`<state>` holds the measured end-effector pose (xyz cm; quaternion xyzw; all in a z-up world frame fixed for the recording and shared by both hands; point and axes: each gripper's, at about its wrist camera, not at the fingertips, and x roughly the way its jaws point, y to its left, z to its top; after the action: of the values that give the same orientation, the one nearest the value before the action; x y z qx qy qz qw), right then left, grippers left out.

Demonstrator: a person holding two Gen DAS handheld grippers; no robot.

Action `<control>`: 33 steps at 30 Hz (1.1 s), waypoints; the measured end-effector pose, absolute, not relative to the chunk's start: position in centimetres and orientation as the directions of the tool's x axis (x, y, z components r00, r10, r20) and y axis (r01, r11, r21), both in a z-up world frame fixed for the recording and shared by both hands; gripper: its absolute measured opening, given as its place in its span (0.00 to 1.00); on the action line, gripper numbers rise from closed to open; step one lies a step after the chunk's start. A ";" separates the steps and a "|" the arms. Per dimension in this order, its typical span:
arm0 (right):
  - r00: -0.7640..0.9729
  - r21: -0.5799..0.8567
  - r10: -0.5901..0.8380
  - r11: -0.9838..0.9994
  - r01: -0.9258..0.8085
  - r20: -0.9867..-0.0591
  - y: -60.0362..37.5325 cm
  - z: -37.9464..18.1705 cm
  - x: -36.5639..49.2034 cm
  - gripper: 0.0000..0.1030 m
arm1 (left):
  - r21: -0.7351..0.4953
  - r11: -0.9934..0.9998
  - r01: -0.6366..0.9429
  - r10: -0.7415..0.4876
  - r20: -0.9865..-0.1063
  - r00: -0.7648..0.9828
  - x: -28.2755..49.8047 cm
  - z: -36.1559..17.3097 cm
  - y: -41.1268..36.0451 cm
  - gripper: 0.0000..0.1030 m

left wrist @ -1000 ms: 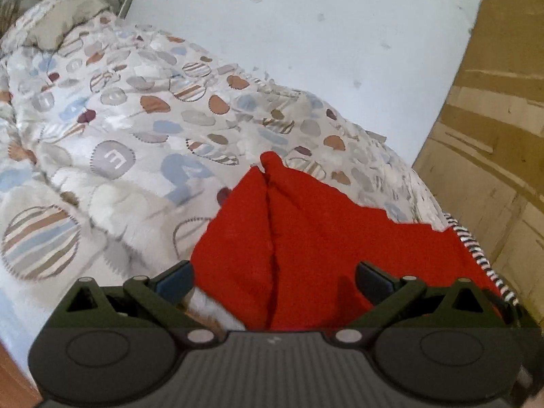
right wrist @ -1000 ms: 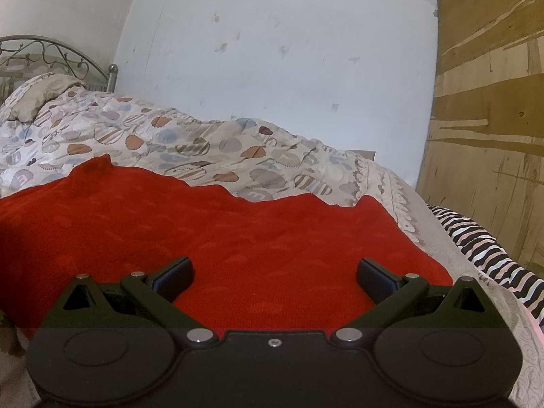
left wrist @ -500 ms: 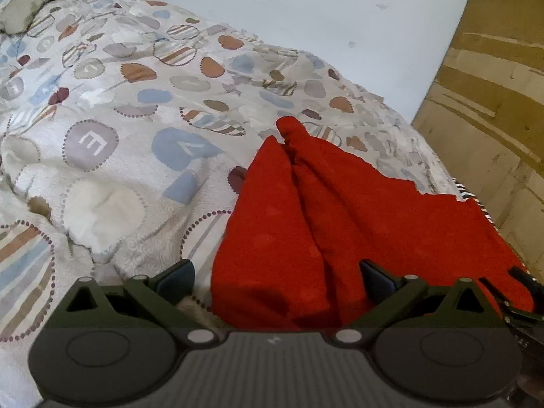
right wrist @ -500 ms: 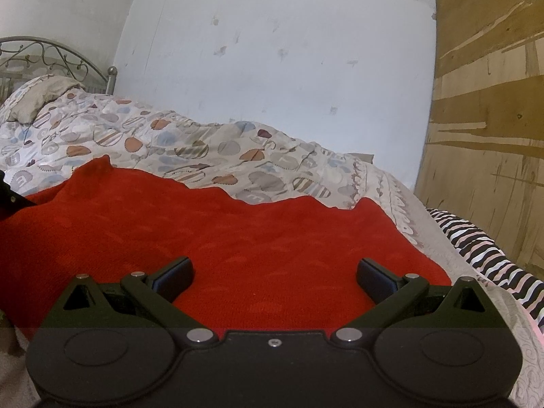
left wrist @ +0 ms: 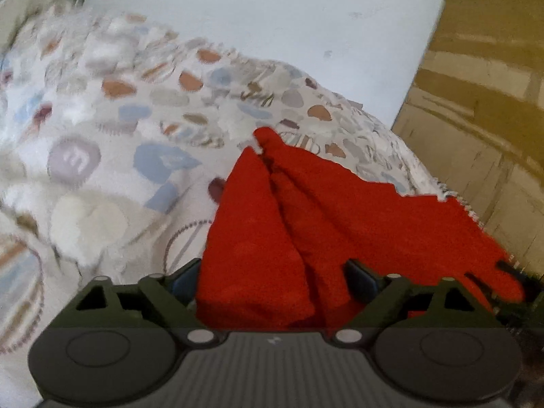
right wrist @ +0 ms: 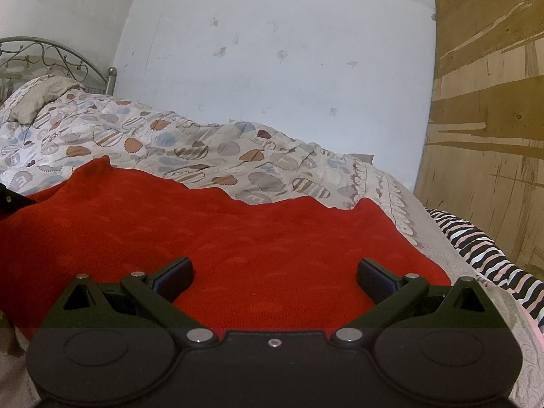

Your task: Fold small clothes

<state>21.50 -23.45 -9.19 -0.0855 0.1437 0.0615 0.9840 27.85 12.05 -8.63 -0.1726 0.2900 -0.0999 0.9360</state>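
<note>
This was a bedroom in a home. A bed filled most of the view, spread with a quilt printed in coloured circles and letters. A wrought-metal headboard with scrollwork stood at its far end, a pillow lying against it. Behind was a scuffed white wall, and a plywood panel rose at the right.
</note>
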 end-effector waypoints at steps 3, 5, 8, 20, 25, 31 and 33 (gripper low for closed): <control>0.951 -0.150 0.097 0.978 -0.145 -0.292 -23.5 -9.2 21.5 1.00 | -0.474 0.878 0.061 -0.325 -0.498 0.804 28.0 -8.9 13.6 0.76; 0.952 -0.150 0.096 0.978 -0.145 -0.292 -23.4 -9.2 21.5 1.00 | -0.487 0.872 0.060 -0.328 -0.487 0.809 27.8 -8.8 13.9 0.67; 0.952 -0.149 0.096 0.978 -0.144 -0.291 -23.4 -9.3 21.5 1.00 | -0.508 0.859 0.068 -0.337 -0.459 0.822 27.2 -8.6 14.0 0.50; 0.956 -0.152 0.090 0.979 -0.136 -0.279 -23.4 -9.0 21.6 1.00 | -0.571 0.820 0.028 -0.371 -0.495 0.785 28.5 -9.1 14.3 0.48; 0.959 -0.152 0.087 0.980 -0.132 -0.268 -23.3 -9.2 21.5 1.00 | -0.504 0.861 0.067 -0.345 -0.483 0.805 27.8 -7.6 13.2 0.23; 0.965 -0.147 0.082 0.982 -0.122 -0.251 -23.3 -9.5 21.2 1.00 | -0.525 0.847 0.081 -0.364 -0.463 0.809 28.1 -5.8 12.5 0.18; 0.965 -0.146 0.081 0.982 -0.120 -0.249 -23.3 -9.5 21.1 1.00 | -0.538 0.839 0.087 -0.374 -0.453 0.809 28.4 -5.0 12.1 0.17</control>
<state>21.13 -23.29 -9.47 -0.0800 0.1218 0.0510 0.9880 28.42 12.06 -4.97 -0.2547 0.2819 -0.1259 0.9164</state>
